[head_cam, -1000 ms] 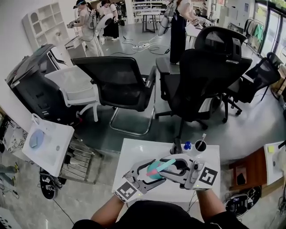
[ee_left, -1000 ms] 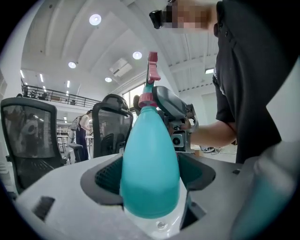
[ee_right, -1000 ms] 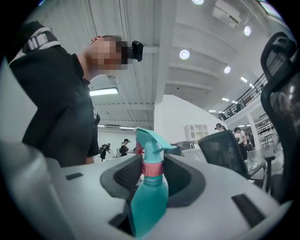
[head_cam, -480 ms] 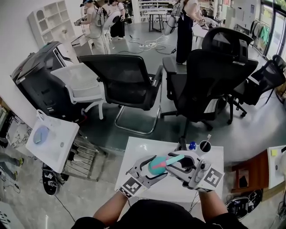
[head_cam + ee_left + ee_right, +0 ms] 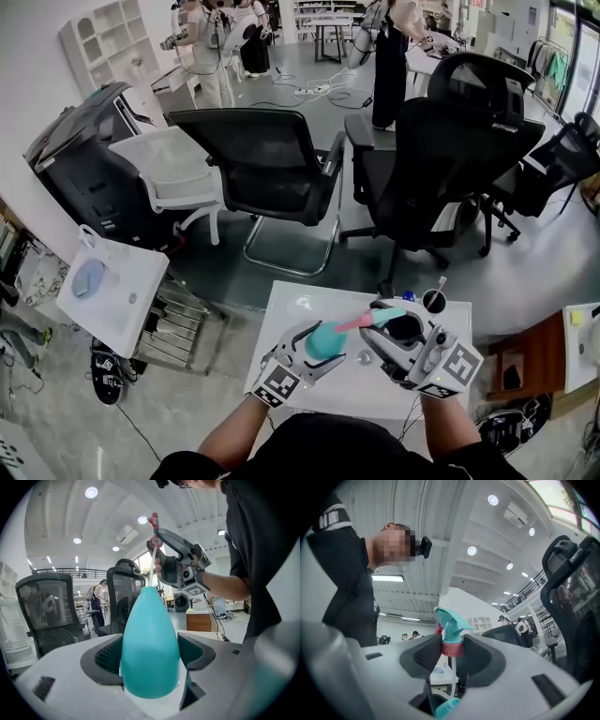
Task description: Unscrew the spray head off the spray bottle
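The teal spray head (image 5: 449, 625) is off and lifted clear, pinched at its red collar between the partly spread jaws of the right gripper (image 5: 452, 651). Its dip tube (image 5: 151, 566) reaches down to the neck of the spray bottle (image 5: 150, 630), which the left gripper (image 5: 151, 656) clamps wide-jawed above the white table (image 5: 281, 314).

Left gripper (image 5: 150, 663) clamped; right gripper (image 5: 452, 648) apparently too.

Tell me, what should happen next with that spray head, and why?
Probably raise the right gripper higher: its spray head is already off the teal bottle in the left gripper, but the thin dip tube seems to reach into the bottle's neck.
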